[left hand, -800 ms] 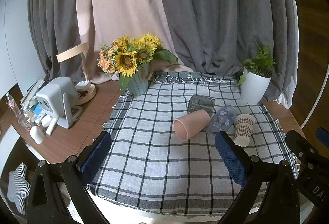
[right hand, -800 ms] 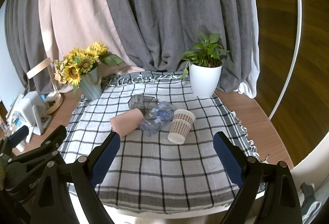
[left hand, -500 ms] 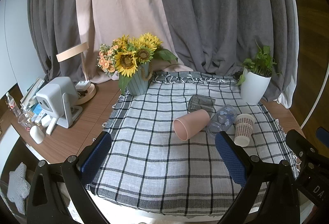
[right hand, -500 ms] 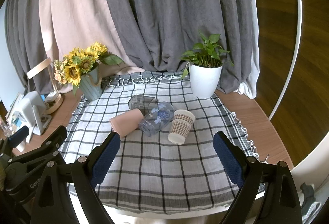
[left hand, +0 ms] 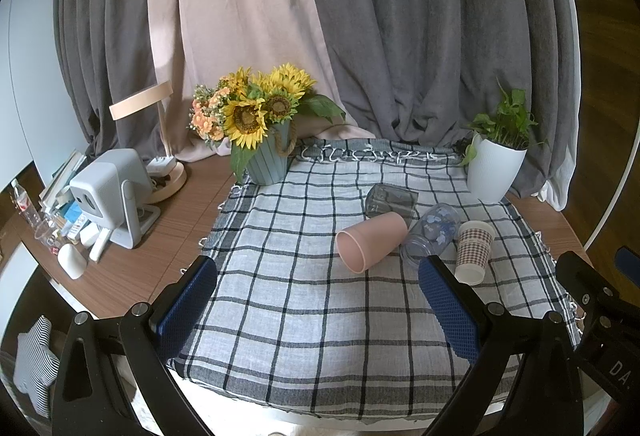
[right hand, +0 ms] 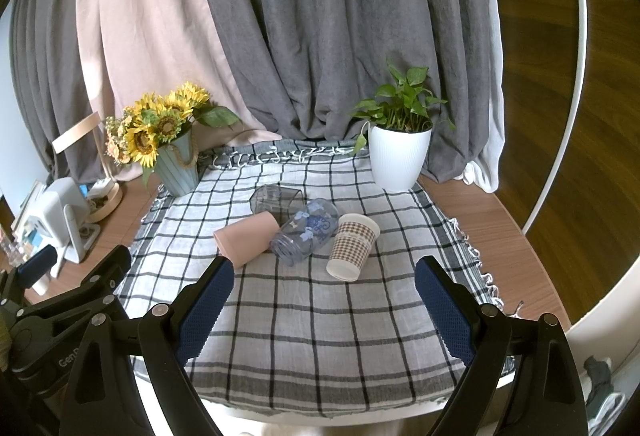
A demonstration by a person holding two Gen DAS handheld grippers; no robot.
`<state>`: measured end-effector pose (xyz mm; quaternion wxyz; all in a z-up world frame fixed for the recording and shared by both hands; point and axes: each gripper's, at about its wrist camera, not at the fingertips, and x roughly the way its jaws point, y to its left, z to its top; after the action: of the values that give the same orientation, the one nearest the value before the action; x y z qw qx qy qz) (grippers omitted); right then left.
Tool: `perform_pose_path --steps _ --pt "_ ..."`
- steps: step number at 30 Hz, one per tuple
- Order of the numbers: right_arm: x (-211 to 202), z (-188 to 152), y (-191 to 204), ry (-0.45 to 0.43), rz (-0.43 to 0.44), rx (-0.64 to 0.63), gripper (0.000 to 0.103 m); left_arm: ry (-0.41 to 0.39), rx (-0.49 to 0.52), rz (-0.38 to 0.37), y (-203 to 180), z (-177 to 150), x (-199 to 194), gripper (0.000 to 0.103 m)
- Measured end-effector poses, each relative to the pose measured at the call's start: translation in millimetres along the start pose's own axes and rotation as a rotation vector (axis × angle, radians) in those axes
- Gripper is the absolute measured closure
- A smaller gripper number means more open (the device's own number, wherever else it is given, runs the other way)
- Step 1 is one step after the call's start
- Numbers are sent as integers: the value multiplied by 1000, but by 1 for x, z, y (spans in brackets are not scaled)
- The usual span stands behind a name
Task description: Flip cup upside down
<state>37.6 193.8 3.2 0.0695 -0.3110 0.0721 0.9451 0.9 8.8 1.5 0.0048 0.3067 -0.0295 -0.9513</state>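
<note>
Four cups are clustering near the middle of the checked cloth (right hand: 320,316) that is covering the wooden table (right hand: 492,236). The pink cup (left hand: 370,240) is lying on its side with its open mouth facing the near left, touching the clear blue-flowered cup (left hand: 434,228), which is also lying on its side just to its right. Behind them, a smoky grey glass (left hand: 390,199) is lying tipped over as well. The brown-checked paper cup (right hand: 353,246) is sitting mouth-down but leaning, just right of the flowered cup. The left gripper (left hand: 318,306) is hovering over the near edge of the cloth with its blue-padded fingers (left hand: 186,306) spread wide and gripping nothing, well short of the cups. The right gripper (right hand: 322,306) is likewise hanging above the near edge, its fingers (right hand: 444,306) parted wide and empty. A vase of sunflowers (left hand: 260,131) is standing at the cloth's far left corner, and a white potted plant (right hand: 400,147) is standing at the far right.
</note>
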Motion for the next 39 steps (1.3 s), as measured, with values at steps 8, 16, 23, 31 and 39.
perform_pose_path --steps 8,16,23,31,39 --pt "0 -1 1 -1 0 -1 11 1 -2 2 0 0 0 0" --pt "4 1 2 10 -1 1 11 29 41 -19 -5 -3 11 0" --pt "44 -4 2 116 -19 97 11 170 224 -121 -26 -1 70 0" --pt "105 -15 6 236 -95 252 11 352 365 -263 -40 13 175 0" --pt "179 -24 16 380 -129 433 11 525 496 -376 -65 17 269 1"
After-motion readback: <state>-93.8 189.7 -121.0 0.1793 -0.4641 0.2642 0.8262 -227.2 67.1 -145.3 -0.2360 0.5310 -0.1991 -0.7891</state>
